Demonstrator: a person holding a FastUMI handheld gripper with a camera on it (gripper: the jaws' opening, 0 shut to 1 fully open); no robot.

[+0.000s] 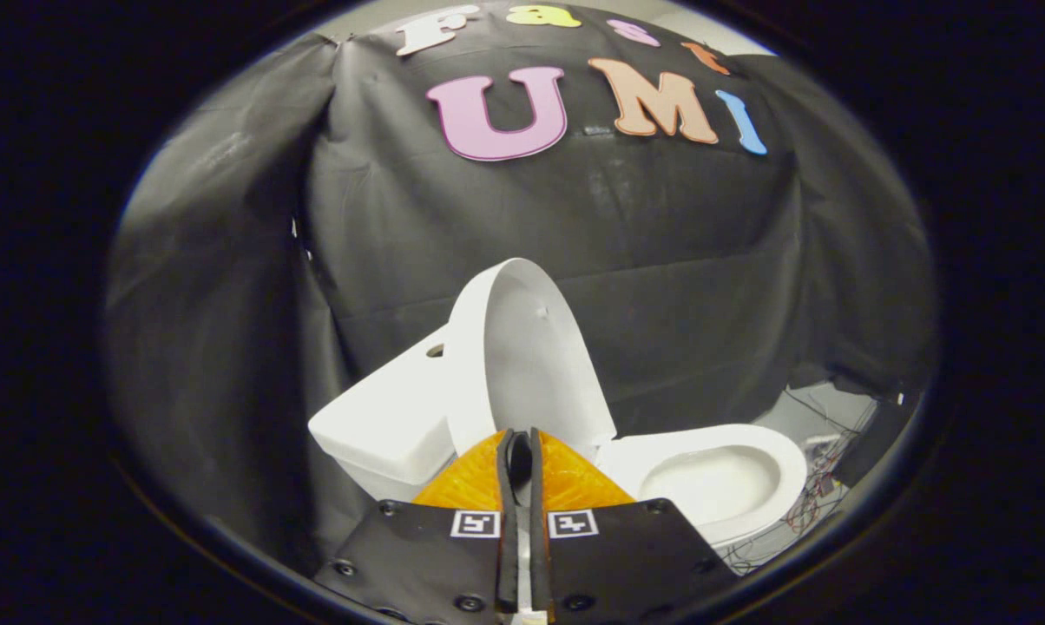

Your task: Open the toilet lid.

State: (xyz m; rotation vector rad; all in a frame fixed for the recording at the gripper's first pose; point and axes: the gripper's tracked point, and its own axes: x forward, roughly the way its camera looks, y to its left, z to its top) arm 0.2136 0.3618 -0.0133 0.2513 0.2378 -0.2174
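- The tank (384,425) sits left of the fingers, against the black cloth wall (253,260). If the raised lid goes back hard, it could knock against the tank top; a fast push would cause that.
- The toilet lid (527,347) stands nearly upright just beyond the fingers, its underside facing the bowl. Its lower edge appears to run into the narrow gap at the fingertips, but I cannot tell for certain that both fingers press on it. I judge the opening almost done.
- The gripper (519,447) has its fingers drawn almost together, with only a thin slot between them. If they do pinch the lid edge, letting go before the lid leans past upright could let it drop forward and slam.
- The bowl (713,482) with its seat lies open to the right of the fingers. A falling lid would land there.
- Loose wires (813,508) trail on the floor beyond the bowl; a wide swing away could snag them.
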